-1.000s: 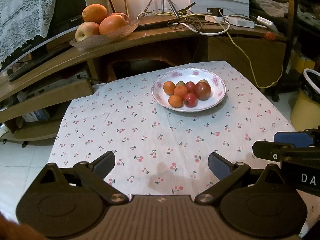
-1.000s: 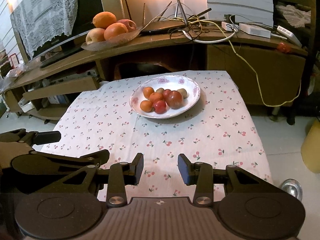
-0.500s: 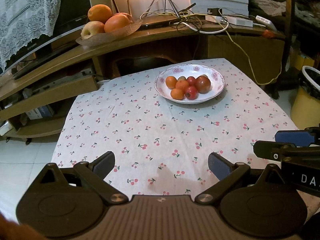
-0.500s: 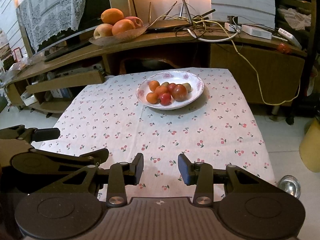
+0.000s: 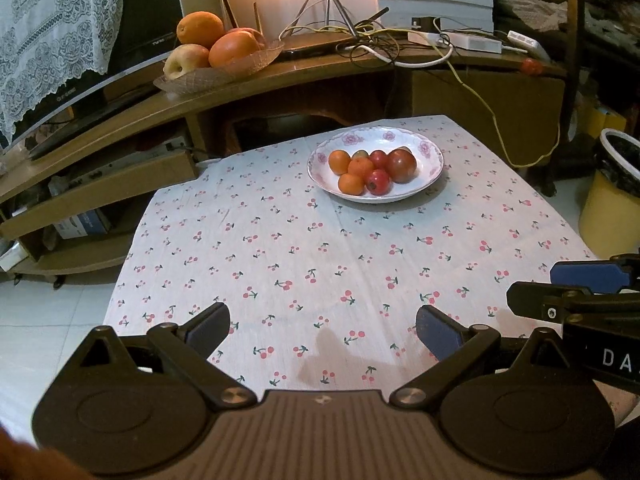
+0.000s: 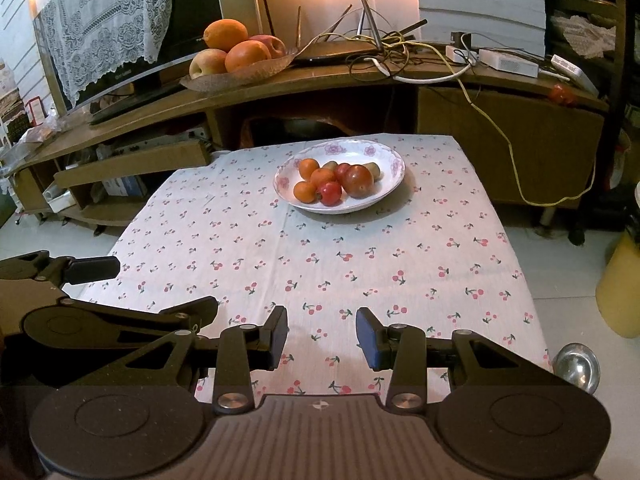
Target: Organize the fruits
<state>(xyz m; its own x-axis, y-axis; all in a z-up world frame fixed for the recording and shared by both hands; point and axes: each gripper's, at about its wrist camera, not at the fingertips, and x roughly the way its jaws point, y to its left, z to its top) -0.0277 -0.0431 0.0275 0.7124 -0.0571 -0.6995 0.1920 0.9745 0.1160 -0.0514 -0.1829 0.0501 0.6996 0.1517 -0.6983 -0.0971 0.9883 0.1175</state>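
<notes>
A white flowered plate [image 5: 430,156] [image 6: 390,168] sits at the far side of the cherry-print tablecloth [image 5: 320,248] [image 6: 320,248]. It holds several small fruits: oranges [image 5: 351,184] [image 6: 305,192], red ones [image 5: 378,182] [image 6: 330,193] and a larger dark red one [image 5: 401,165] [image 6: 358,181]. My left gripper [image 5: 322,326] is open wide and empty above the near table edge. My right gripper [image 6: 322,336] is open and empty, also near the front edge. Both are well short of the plate.
A wooden TV stand [image 5: 320,76] behind the table carries a glass dish of large oranges and apples [image 5: 212,50] [image 6: 240,54], a TV and tangled cables [image 5: 380,46]. A yellow bin [image 5: 612,208] stands at the right. A metal bowl [image 6: 576,366] lies on the floor.
Both grippers have drawn back and up from the plate, so it looks smaller and farther. Their jaws have kept the same opening.
</notes>
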